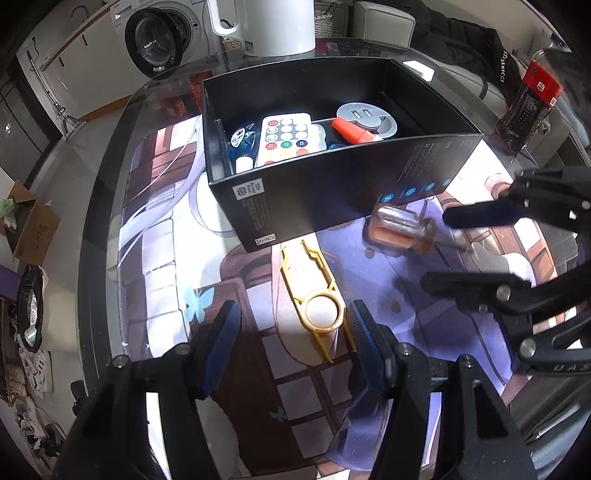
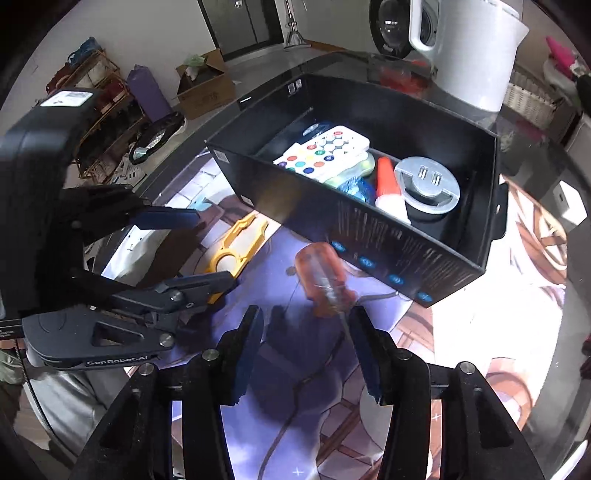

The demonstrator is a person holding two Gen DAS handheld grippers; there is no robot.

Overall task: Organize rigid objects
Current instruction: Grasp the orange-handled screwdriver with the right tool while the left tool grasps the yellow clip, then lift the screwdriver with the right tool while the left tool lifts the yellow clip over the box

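Note:
A black open box point(image 1: 332, 199) point(image 2: 369, 236) stands on the printed mat. It holds a white remote point(image 1: 286, 138) point(image 2: 325, 151), an orange-capped tube point(image 1: 352, 131) point(image 2: 388, 181) and a grey round disc point(image 1: 365, 116) point(image 2: 428, 181). A yellow plastic tool point(image 1: 314, 291) point(image 2: 236, 247) lies on the mat between the fingers of my open left gripper point(image 1: 291, 332) point(image 2: 207, 247). An orange-handled screwdriver point(image 1: 402, 230) point(image 2: 325, 280) lies beside the box, blurred, just ahead of my open right gripper point(image 2: 306, 347) point(image 1: 447, 251).
A white kettle point(image 1: 266, 26) point(image 2: 476, 51) stands behind the box. A dark bottle with a red label point(image 1: 528, 107) stands at the table's right edge. The glass table edge curves on the left, with a cardboard box point(image 1: 29, 225) on the floor below.

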